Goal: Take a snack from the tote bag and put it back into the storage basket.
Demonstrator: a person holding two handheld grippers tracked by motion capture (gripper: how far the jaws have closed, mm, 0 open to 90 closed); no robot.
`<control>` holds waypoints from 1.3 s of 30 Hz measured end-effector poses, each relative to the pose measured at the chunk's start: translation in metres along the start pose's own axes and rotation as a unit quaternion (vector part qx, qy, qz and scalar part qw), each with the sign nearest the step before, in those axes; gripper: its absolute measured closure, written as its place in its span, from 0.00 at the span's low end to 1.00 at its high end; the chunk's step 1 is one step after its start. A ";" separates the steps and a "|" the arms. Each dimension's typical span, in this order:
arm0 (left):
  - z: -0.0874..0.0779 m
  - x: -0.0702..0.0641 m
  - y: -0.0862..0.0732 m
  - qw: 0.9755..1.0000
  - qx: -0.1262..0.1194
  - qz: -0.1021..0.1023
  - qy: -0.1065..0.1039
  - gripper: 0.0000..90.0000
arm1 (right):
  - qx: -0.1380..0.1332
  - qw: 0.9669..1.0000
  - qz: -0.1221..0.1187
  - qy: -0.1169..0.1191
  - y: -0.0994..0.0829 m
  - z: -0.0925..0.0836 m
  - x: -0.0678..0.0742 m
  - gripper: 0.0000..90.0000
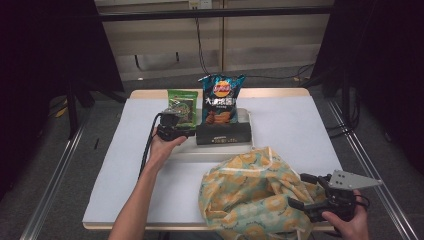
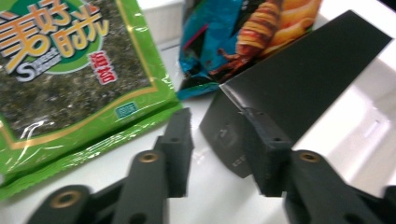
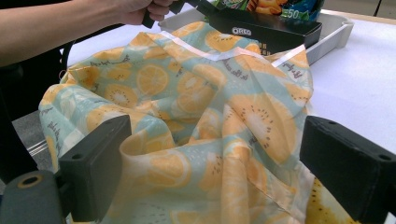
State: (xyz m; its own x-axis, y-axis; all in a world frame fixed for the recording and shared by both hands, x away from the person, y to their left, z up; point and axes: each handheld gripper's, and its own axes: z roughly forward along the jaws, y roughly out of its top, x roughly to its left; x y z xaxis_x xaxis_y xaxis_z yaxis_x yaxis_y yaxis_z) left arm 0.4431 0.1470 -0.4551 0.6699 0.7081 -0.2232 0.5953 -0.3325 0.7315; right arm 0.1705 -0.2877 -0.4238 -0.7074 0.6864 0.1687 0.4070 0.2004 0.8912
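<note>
A green seaweed packet point(image 1: 182, 107) point(image 2: 70, 70) and a blue chips bag point(image 1: 221, 97) point(image 2: 243, 32) stand at the back of a white tray point(image 1: 210, 152). A black Oreo box point(image 1: 223, 134) point(image 2: 299, 79) point(image 3: 261, 30) lies in the tray in front of the chips. My left gripper point(image 1: 188, 132) point(image 2: 217, 135) is open at the box's left end, just below the seaweed packet, with nothing between its jaws. A fruit-print cloth bag point(image 1: 250, 195) point(image 3: 196, 116) lies crumpled at the front. My right gripper point(image 1: 297, 190) point(image 3: 217, 133) stands wide open at the bag's right edge, the cloth just ahead of its jaws.
A white sheet point(image 1: 300, 125) covers the table, with bare room on the left and right sides. Dark curtains point(image 1: 45, 60) hang at both sides. Metal rails point(image 1: 55, 175) run along the floor, and cables point(image 1: 200, 45) trail behind the table.
</note>
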 end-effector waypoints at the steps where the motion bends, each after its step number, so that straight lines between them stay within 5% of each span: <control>1: -0.001 0.000 0.000 1.000 0.000 0.001 0.003 0.65 | -0.001 1.000 0.000 0.000 0.000 0.000 0.000 0.11; 3: -0.003 0.001 -0.003 1.000 -0.009 -0.006 0.001 0.61 | -0.001 1.000 0.001 0.000 -0.001 0.000 -0.001 0.11; 8: -0.017 -0.006 -0.004 1.000 -0.017 0.017 0.003 0.55 | -0.001 1.000 0.000 0.000 0.000 0.000 -0.001 0.11; 15: -0.041 -0.026 -0.005 0.997 -0.050 0.054 -0.034 0.51 | -0.003 1.000 0.006 -0.004 0.002 0.003 -0.001 0.11; 18: -0.051 -0.038 -0.010 0.993 -0.080 0.075 -0.042 0.51 | -0.005 1.000 0.007 -0.007 0.003 0.002 -0.002 0.12; 23: -0.066 -0.059 -0.017 0.988 -0.094 0.086 -0.092 0.53 | -0.008 1.000 0.009 -0.015 0.006 -0.001 -0.003 0.22; 30: -0.074 -0.092 -0.026 0.977 -0.099 0.118 -0.148 0.58 | -0.010 1.000 0.004 -0.019 0.010 -0.004 -0.004 0.31; 34: -0.076 -0.109 -0.028 0.973 -0.092 0.133 -0.162 0.59 | -0.012 1.000 0.005 -0.019 0.014 -0.003 -0.005 0.34; 39: -0.078 -0.130 -0.029 0.964 -0.085 0.150 -0.202 0.69 | -0.028 0.999 0.009 -0.023 0.030 -0.008 -0.009 0.35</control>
State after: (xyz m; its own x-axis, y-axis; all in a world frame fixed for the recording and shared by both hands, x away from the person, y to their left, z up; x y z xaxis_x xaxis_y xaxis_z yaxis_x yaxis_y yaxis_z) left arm 0.3043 0.1125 -0.3969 0.9394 0.2836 -0.1928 0.2893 -0.3537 0.8895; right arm 0.1847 -0.2930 -0.3950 -0.6726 0.7211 0.1664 0.3855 0.1495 0.9105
